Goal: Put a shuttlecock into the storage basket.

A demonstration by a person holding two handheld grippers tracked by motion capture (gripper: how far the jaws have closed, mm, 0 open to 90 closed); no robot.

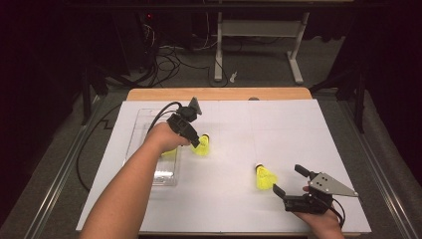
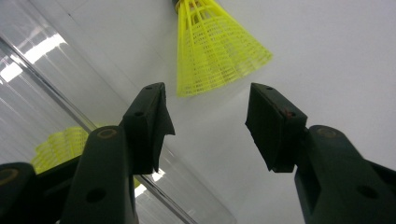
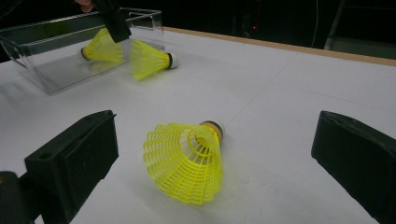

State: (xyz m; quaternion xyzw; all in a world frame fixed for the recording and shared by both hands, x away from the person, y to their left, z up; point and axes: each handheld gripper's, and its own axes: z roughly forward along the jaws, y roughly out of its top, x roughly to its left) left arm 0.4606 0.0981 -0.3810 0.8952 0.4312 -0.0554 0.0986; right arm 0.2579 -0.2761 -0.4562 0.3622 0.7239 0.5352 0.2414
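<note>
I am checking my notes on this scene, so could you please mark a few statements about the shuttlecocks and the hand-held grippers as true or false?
1. Three yellow shuttlecocks are on the table. True: one by the left hand-held gripper, the near shuttlecock, and one in the box.
2. The left hand-held gripper clamps the middle shuttlecock. False: its jaws stand apart, short of it.
3. The clear box holds one shuttlecock. True.
4. The near shuttlecock stands upright on its cork. False: it lies on its side.
5. The right hand-held gripper is shut. False: its jaws stand open.
</note>
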